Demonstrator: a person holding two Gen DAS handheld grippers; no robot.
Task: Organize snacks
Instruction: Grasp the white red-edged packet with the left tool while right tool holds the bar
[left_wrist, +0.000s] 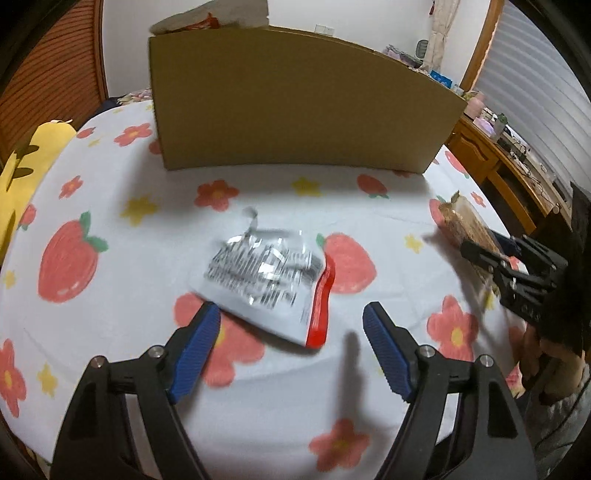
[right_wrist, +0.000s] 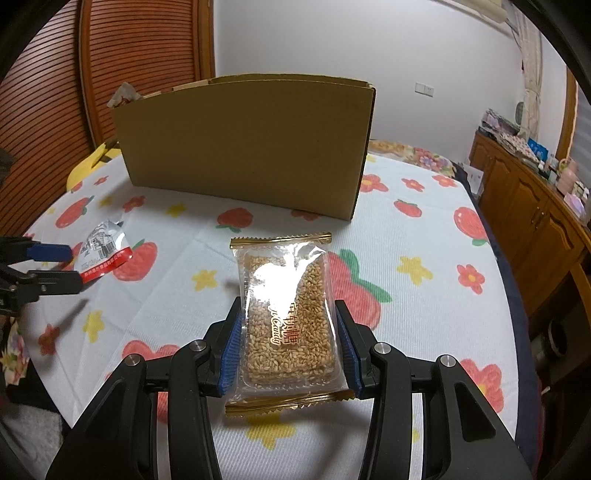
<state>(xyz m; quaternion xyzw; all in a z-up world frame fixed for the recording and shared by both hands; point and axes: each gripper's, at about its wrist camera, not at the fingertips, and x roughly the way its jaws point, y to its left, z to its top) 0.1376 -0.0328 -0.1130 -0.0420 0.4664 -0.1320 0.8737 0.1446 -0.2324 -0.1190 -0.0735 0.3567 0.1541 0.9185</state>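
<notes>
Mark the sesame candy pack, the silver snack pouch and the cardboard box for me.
sesame candy pack (right_wrist: 288, 325): right wrist view, middle of the clear wrapper.
silver snack pouch (left_wrist: 266, 280): left wrist view, printed silver face.
cardboard box (right_wrist: 243, 147): right wrist view, front wall.

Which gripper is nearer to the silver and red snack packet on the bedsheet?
Left. The left gripper has its open jaws right at the silver packet. The right gripper is off to the side, holding the sesame bar.

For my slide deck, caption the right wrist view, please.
Right claw grips a clear gold-edged sesame candy pack before a brown cardboard box.
</notes>
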